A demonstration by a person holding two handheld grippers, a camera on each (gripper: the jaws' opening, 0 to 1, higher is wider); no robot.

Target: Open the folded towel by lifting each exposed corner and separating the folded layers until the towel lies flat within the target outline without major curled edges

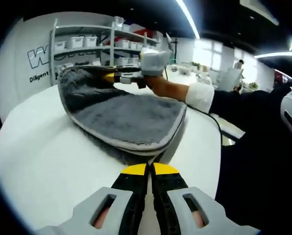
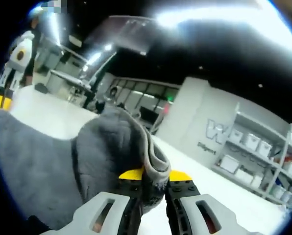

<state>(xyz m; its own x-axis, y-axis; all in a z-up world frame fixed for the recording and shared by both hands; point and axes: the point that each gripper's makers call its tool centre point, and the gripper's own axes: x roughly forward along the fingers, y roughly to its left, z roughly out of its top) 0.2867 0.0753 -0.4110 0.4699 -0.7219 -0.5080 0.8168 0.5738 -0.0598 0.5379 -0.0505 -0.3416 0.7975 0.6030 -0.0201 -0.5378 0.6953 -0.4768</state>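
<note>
Left gripper view puts your left gripper (image 1: 150, 169) nearest, its yellow-tipped jaws pressed together on the near hem of the grey towel (image 1: 121, 115), which lies on the white counter (image 1: 43, 161). Beyond it, the far part of the towel is raised off the counter, and your right gripper (image 1: 117, 77) has it at the far corner, your sleeve reaching in from the right.

In the right gripper view, your right gripper (image 2: 155, 175) is clamped on a bunched fold of the towel (image 2: 116, 142), cloth wedged between the jaws and bulging above them.

The risks, as I judge them: you may have more than one layer in that far bite, so lifting could carry the whole fold rather than separate it. Pull the two ends apart too hard and the near hem could slip free, or the towel could skid across the counter. Let the raised corner go while bunched and it will likely land curled. I cannot make out any target outline, so placement is hard to judge.

Farther off, a shelf unit (image 1: 104, 44) against the wall carries rows of white bins (image 1: 85, 41); what they hold I cannot tell.
</note>
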